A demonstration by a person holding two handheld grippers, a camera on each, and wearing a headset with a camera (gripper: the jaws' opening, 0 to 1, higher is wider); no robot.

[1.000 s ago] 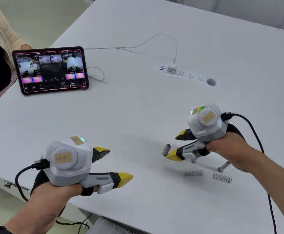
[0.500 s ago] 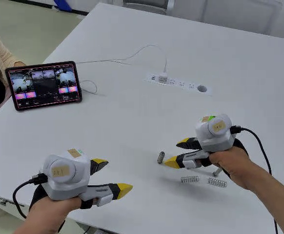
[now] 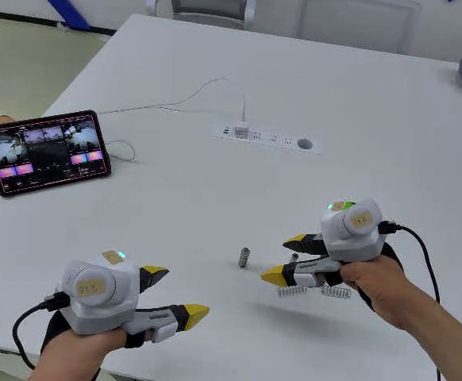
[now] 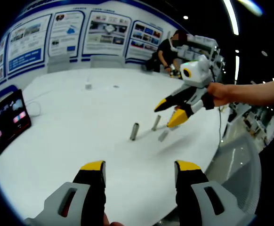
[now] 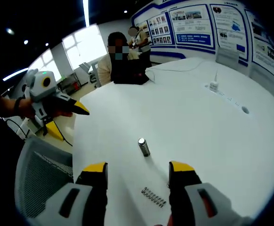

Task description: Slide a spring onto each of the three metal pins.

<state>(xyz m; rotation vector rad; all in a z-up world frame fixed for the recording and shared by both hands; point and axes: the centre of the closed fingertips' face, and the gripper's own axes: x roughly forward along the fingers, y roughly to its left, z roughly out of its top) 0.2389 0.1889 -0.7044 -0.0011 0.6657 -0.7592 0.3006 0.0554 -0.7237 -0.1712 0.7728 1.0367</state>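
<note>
Right gripper (image 3: 285,257), shift: had drawn back toward the lower right, away from the upright pin (image 3: 244,256), against one second before; the pin had kept its place on the table (image 3: 374,119).
Tablet (image 3: 44,151): lay at the left edge of the head view, screen lit.
Left gripper (image 3: 177,292): sat at lower left, jaws spread wide, nothing between them.
Upright pin: stood at frame centre, well apart from the Left gripper, nearer the Right gripper's lower jaw tip; coil-like ribbing showed on it in the right gripper view (image 5: 143,147).
Left spring (image 3: 292,290): lay flat on the table, just below the Right gripper's lower jaw.
Right spring (image 3: 336,292): lay flat beside the Left spring, to its right.
Right gripper, state: released, jaws wide apart, empty.
</note>
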